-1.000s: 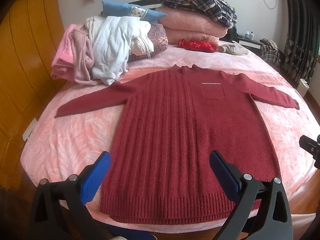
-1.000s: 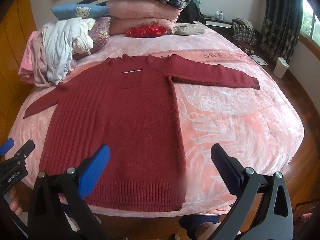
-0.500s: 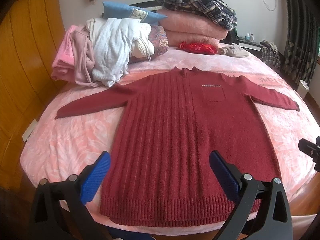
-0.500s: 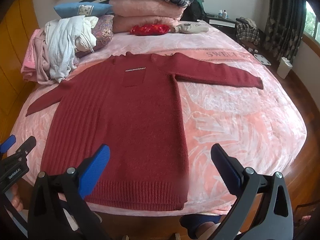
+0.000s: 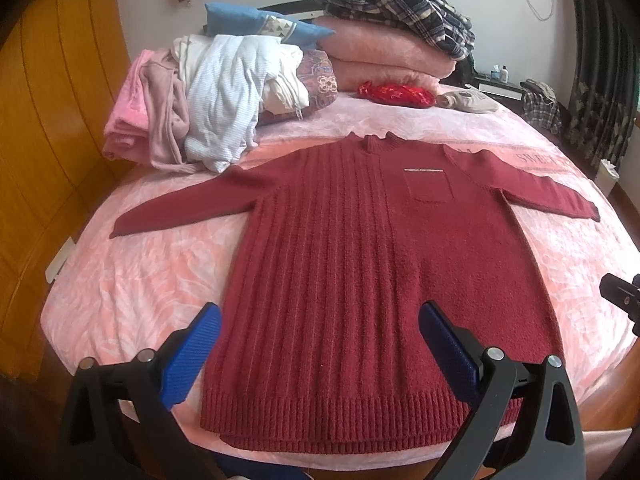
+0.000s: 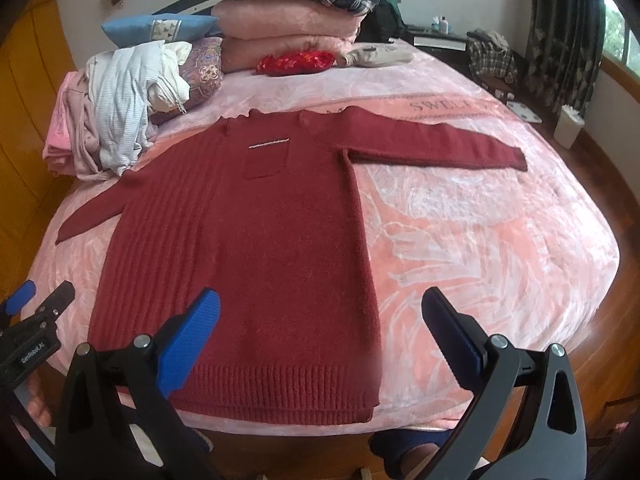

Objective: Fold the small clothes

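Note:
A dark red knit sweater (image 5: 360, 264) (image 6: 248, 252) lies flat, front up, on the pink bed cover (image 5: 132, 280), both sleeves spread out sideways and its ribbed hem at the near edge. My left gripper (image 5: 320, 328) hovers open above the hem, nothing between its blue pads. In the right wrist view my right gripper (image 6: 320, 320) is open too, over the sweater's lower right side and the bare cover. The left gripper's fingers (image 6: 40, 304) show at that view's left edge.
A heap of white, pink and mauve clothes (image 5: 192, 100) sits at the back left. Folded pink blankets (image 5: 384, 56) with a plaid garment on top, a blue pillow (image 5: 260, 24), a red cloth (image 5: 396, 94) and a beige item (image 5: 468, 100) line the head of the bed. Wooden floor lies to the right.
Both grippers have drifted slightly forward and upward toward the sweater; it sits a little lower in both views. Neither gripper has touched it.

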